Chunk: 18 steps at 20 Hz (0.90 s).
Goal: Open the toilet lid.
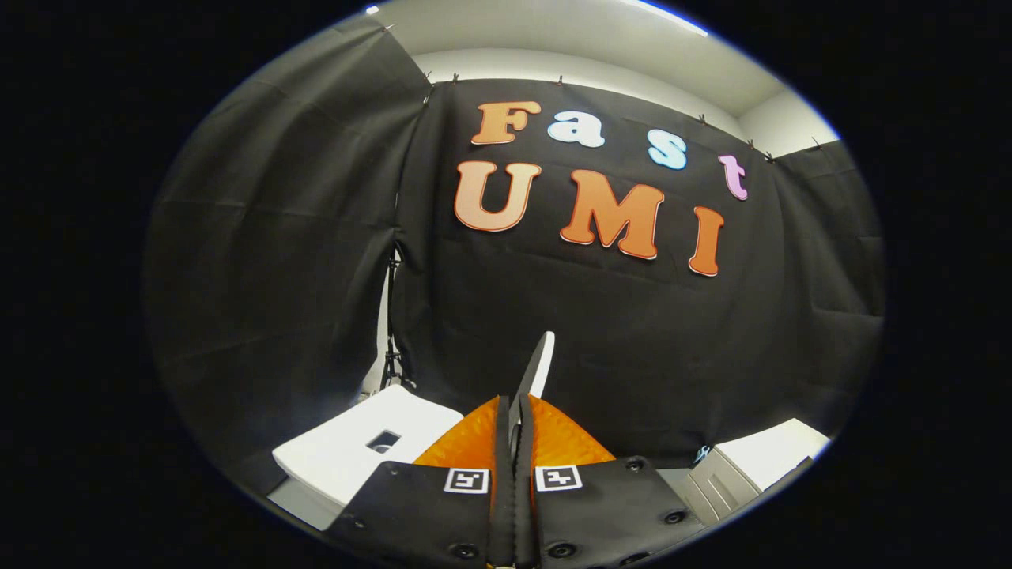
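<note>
The tongs (515, 419) are clenched on the thin edge of the raised toilet lid (540, 363); the narrow grip could slip, letting the lid drop.

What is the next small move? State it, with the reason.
Probably swing the toilet lid a little more up and back before letting go. The gripper is shut on the lid's thin edge, which rises steeply just ahead of the fingers, so the lid seems nearly, but not surely, fully open.
</note>
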### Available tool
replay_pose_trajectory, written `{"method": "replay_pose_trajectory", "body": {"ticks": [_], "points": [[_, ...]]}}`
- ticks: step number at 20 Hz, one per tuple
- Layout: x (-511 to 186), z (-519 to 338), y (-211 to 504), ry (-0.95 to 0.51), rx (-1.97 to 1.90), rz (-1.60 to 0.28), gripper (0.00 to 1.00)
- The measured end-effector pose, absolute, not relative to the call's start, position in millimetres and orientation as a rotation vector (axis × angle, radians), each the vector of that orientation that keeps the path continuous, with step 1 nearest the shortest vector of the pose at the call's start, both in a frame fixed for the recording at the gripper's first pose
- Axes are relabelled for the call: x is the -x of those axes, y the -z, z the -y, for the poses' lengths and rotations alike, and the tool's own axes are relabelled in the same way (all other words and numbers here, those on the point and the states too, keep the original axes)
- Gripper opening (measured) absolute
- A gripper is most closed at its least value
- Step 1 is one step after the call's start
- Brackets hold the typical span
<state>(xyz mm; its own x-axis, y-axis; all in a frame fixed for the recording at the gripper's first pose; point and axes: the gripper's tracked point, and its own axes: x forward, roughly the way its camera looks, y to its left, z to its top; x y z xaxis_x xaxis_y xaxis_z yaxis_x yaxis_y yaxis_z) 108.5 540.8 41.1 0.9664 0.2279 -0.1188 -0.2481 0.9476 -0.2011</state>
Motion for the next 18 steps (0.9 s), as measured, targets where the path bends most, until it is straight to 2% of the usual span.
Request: {"method": "replay_pose_trajectory", "body": {"ticks": [18], "points": [[-83, -680, -17, -0.457, 0.314, -0.102, 0.08]]}}
